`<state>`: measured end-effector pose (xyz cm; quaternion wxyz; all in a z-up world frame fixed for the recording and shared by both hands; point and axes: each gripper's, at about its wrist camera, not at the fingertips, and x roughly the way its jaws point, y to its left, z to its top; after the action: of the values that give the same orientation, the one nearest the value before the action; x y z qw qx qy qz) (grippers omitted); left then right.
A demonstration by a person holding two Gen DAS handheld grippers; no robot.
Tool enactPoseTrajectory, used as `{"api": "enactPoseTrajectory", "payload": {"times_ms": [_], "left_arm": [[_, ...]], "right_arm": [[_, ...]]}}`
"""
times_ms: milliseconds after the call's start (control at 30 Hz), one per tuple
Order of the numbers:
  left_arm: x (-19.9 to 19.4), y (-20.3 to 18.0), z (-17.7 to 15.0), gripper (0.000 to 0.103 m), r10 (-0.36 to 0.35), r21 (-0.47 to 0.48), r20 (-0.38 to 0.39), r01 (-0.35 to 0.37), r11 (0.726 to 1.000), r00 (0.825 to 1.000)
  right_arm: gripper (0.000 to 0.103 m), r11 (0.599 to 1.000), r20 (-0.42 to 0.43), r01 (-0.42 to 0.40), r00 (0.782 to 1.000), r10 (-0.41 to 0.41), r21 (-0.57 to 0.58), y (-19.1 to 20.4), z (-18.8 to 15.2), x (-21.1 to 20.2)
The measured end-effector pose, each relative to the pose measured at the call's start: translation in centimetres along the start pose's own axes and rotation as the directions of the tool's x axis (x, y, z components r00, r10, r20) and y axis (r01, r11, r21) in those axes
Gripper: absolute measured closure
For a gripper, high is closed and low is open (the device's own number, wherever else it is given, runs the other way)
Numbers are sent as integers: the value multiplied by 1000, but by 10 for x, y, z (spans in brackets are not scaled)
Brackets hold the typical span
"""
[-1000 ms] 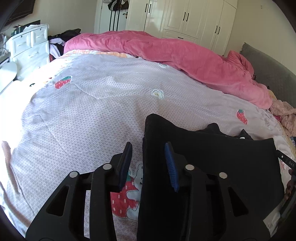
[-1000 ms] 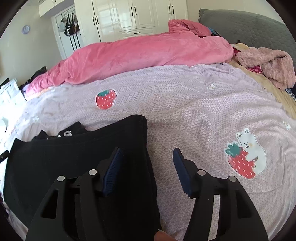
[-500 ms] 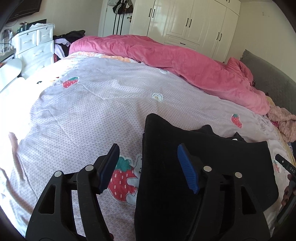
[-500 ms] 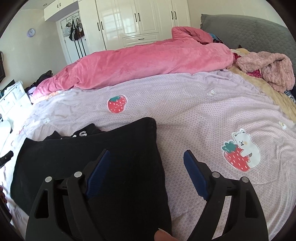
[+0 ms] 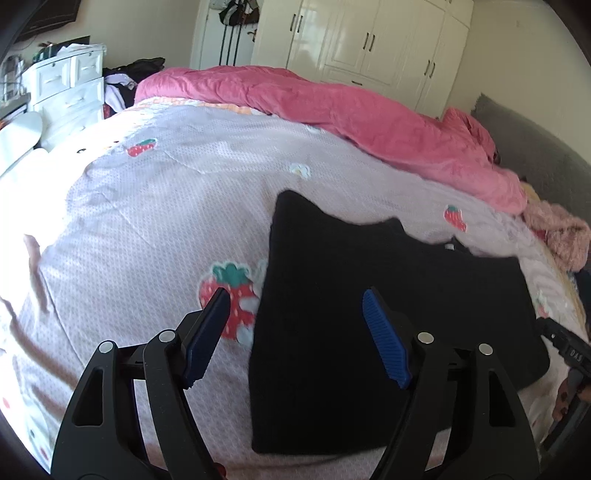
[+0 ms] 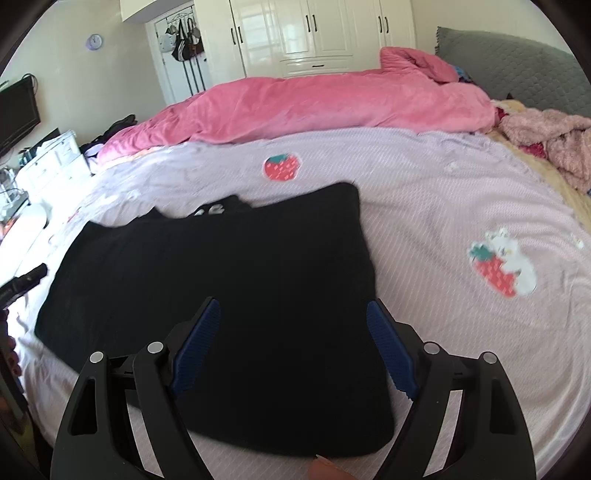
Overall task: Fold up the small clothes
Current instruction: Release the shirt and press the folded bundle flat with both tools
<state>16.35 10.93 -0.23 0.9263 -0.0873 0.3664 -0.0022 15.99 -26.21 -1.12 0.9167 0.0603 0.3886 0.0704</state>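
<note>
A home bedroom: a bed (image 6: 424, 206) under a strawberry-print sheet, a pink duvet (image 6: 314, 103) along its far edge, white wardrobes (image 6: 314, 33) behind, a white dresser (image 5: 68, 92) beside.

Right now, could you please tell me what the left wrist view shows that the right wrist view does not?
Only the left wrist view shows the left hand-held gripper, its jaws opening and straddling the left edge of the black garment without gripping it, and a strawberry print beside that edge.

Only the right wrist view shows the open right hand-held gripper over the garment's right edge, a wall clock and a television.

Both show the garment flat on the lilac bedspread, the pink duvet and white wardrobes.
</note>
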Motion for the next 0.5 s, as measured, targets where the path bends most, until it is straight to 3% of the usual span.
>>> {"api": "enactPoseTrajectory", "payload": {"times_ms": [200, 500], "left_arm": [[9, -17, -26, 33, 81, 106, -70, -73, 992, 994], [11, -15, -33, 28, 107, 103, -83, -98, 990, 991]], "right_arm": [[22, 1000, -27, -17, 999, 17, -22, 5, -16, -1], [23, 1000, -70, -31, 997, 31, 3, -4, -29, 11]]}}
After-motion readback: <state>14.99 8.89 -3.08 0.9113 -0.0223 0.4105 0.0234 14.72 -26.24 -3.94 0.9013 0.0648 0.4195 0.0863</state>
